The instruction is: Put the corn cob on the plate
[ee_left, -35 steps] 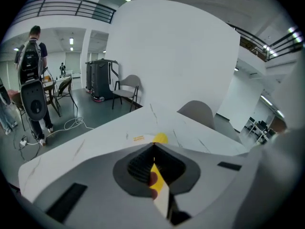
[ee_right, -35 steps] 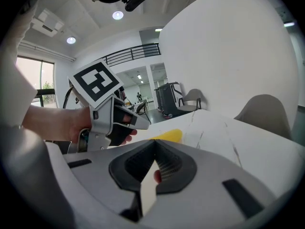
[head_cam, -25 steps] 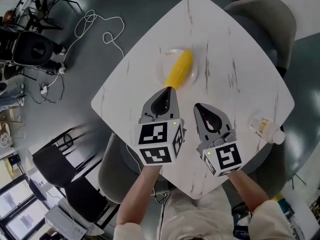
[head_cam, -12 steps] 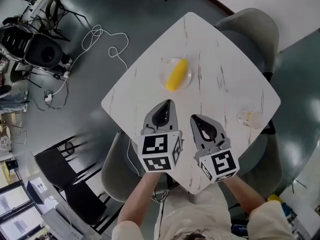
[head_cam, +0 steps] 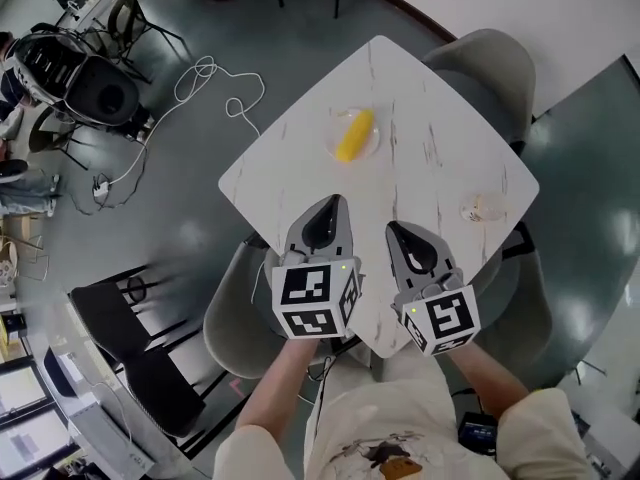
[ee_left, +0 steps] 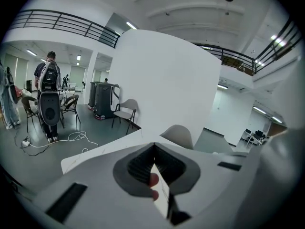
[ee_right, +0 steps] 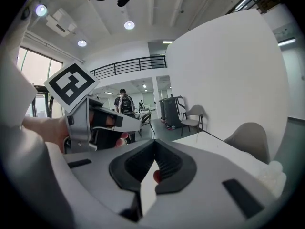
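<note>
In the head view, the corn cob point(head_cam: 354, 134) lies on the plate point(head_cam: 373, 148), on the far part of the white table point(head_cam: 440, 158), well apart from my tools. My left gripper point(head_cam: 333, 202) and right gripper point(head_cam: 393, 227) hang side by side above the near corner.

In the left gripper view, the jaws are pressed together with nothing between them.

In the right gripper view, the jaws are also closed and empty.

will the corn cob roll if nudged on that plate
The corn cob is long and rounded, so it would probably roll sideways. It lies on a shallow plate, whose rim may stop only a gentle roll. It lies straight, so likely stiff.
</note>
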The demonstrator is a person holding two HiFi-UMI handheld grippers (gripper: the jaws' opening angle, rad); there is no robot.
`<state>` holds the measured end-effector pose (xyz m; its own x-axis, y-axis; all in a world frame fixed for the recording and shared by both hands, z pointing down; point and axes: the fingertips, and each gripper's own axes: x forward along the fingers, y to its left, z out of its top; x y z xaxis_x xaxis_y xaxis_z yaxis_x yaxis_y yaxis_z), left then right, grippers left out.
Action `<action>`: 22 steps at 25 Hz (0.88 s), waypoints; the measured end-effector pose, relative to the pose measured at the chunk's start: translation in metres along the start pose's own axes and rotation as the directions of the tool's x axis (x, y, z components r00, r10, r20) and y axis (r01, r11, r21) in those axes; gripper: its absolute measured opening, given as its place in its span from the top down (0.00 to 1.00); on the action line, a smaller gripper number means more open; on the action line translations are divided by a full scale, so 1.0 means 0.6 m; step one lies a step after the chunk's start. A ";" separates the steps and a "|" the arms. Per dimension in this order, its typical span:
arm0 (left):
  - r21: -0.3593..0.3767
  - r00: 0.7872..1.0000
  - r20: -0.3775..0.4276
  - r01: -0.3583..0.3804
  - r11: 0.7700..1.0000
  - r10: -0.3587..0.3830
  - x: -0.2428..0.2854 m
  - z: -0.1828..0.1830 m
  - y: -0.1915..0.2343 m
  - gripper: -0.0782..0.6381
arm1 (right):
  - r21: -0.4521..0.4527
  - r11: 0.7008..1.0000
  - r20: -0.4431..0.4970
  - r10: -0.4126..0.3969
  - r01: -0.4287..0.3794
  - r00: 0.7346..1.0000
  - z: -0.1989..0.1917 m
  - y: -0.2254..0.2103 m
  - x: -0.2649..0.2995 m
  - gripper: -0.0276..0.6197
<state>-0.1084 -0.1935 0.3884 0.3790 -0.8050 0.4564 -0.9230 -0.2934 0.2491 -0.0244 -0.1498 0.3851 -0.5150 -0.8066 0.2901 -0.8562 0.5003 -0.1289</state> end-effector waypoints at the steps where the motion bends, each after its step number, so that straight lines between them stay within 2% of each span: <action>1: -0.001 1.000 0.003 0.000 1.000 0.000 -0.015 0.000 -0.002 0.88 | -0.002 1.000 0.003 -0.001 0.001 1.000 0.006 0.008 -0.011 0.95; 5: -0.010 1.000 0.017 0.010 1.000 -0.010 -0.073 -0.001 -0.012 0.88 | -0.057 0.998 -0.022 0.006 -0.007 1.000 0.020 0.050 -0.063 0.95; 8: 0.009 1.000 0.026 0.016 1.000 -0.016 -0.113 -0.004 -0.018 0.88 | -0.110 0.993 -0.047 0.048 -0.053 0.998 0.025 0.097 -0.111 0.95; 12: 0.020 0.999 0.024 0.037 0.999 -0.038 -0.162 -0.008 -0.045 0.88 | -0.125 0.991 -0.054 0.047 -0.053 0.997 0.027 0.131 -0.170 0.95; 14: 0.053 0.999 0.005 0.051 0.997 -0.051 -0.192 -0.010 -0.061 0.88 | -0.135 0.989 -0.068 0.047 -0.056 0.997 0.033 0.155 -0.193 0.95; 18: 0.141 0.998 -0.014 0.069 0.988 -0.068 -0.248 -0.007 -0.089 0.88 | -0.177 0.981 -0.055 0.077 -0.085 0.996 0.061 0.200 -0.219 0.95; 22: 0.131 0.996 -0.004 0.085 0.988 -0.085 -0.290 -0.015 -0.113 0.88 | -0.141 0.988 -0.001 0.060 -0.060 0.998 0.083 0.217 -0.245 0.95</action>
<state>-0.1113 -0.0288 0.2997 0.4563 -0.7752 0.4368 -0.8883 -0.4254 0.1730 -0.0620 0.0182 0.2787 -0.5657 -0.7745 0.2831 -0.8095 0.5871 -0.0113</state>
